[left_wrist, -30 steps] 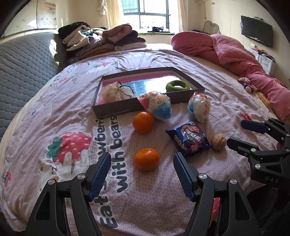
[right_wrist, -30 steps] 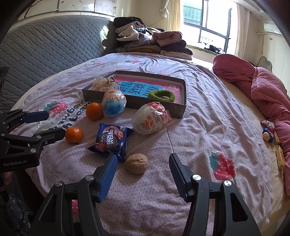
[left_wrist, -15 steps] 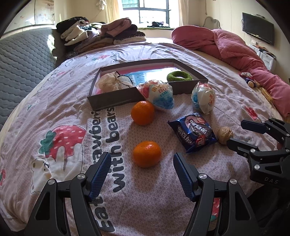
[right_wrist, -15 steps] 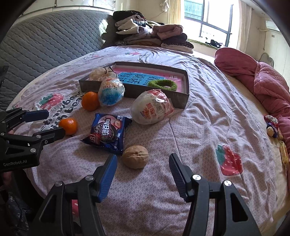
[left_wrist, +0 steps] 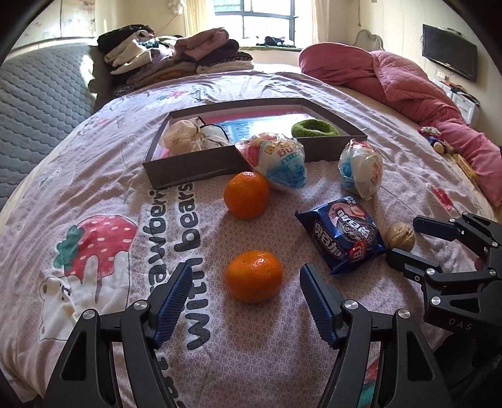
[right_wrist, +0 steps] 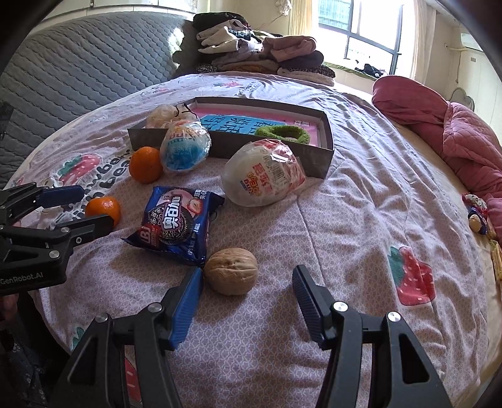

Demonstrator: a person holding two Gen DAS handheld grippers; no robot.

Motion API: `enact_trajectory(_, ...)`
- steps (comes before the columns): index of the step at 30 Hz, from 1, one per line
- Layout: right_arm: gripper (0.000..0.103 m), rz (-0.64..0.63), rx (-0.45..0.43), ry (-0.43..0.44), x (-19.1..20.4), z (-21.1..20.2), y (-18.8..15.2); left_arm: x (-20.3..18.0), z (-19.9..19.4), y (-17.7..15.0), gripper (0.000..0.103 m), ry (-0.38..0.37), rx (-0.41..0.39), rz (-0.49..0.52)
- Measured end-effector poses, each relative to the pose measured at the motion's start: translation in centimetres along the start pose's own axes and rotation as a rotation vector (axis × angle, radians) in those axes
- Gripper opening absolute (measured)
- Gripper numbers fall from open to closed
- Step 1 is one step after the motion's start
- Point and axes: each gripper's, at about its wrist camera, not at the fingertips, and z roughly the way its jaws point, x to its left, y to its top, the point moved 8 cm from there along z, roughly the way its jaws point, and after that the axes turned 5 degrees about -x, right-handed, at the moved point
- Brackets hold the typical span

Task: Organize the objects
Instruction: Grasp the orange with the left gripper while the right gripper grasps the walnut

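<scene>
Both spread wide and holding nothing: the left hand-held gripper (left_wrist: 246, 293) frames the near orange (left_wrist: 253, 276) on the bed (left_wrist: 94, 188), while the right hand-held gripper (right_wrist: 246, 296) frames the walnut (right_wrist: 231, 271), neither touching.

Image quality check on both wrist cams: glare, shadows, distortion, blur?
Left wrist: window blown out, glare washes the tray floor, strong fisheye bend with dark corners, near orange sharp with a soft shadow. Right wrist: window overexposed too, same curvature, walnut crisp, right gripper shadows the sheet; no motion blur.
</scene>
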Motion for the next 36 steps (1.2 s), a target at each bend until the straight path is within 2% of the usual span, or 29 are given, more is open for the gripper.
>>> enact_trajectory(6,0.05,0.002,-0.004,0.016,0.2,0.4,0.0,-0.1,0.9,-0.2,0.072,-0.016,0.006,-0.017)
enact_trajectory(9,0.043,0.003,-0.01,0.034,0.4,0.4,0.0,-0.3,1.1,-0.1,0.064,-0.026,0.005,-0.022)
enact_trajectory(11,0.041,0.003,-0.014,0.04,0.5,0.4,0.1,-0.3,1.4,-0.2,0.052,-0.033,0.009,-0.027)
enact_trajectory(14,0.038,0.003,-0.019,0.05,0.7,0.4,0.1,-0.5,1.6,-0.3,0.041,-0.044,0.018,-0.022)
enact_trajectory(20,0.036,0.003,-0.023,0.06,0.9,0.3,0.1,-0.7,1.6,-0.3,0.04,-0.036,0.003,-0.001)
enact_trajectory(36,0.036,0.046,-0.11,0.068,0.1,-2.1,1.8,-0.7,-0.8,0.6,0.04,-0.044,-0.041,-0.012)
